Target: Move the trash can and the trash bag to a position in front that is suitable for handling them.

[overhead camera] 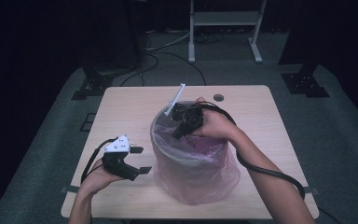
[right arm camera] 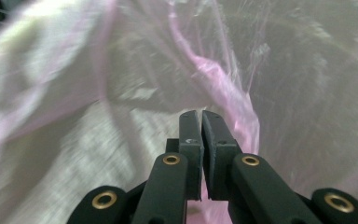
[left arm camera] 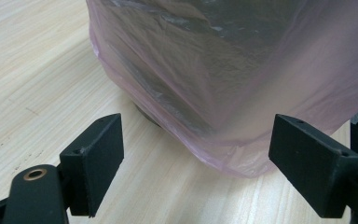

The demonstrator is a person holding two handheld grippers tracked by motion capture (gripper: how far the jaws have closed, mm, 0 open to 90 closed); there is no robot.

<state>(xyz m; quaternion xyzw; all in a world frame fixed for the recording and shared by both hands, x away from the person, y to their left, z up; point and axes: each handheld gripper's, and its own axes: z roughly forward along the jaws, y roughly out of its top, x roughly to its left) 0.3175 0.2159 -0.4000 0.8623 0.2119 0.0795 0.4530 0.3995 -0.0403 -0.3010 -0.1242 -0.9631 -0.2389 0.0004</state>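
Observation:
A round bin lined with a thin pink see-through bag stands in the middle of the wooden table. My right gripper reaches down into the bin's mouth from its far rim. In the right gripper view its jaws stand together inside the bag, and a pink fold of film runs down behind their tips; whether film is pinched I cannot tell. My left gripper rests low at the bin's left side, open, its pads wide apart and pointing at the bag's lower edge without touching it.
The bag's hem hangs loose down to the tabletop around the bin. A round cable hole sits near the table's far edge. A white stand is on the floor behind. The right gripper's cable loops over the table's right side.

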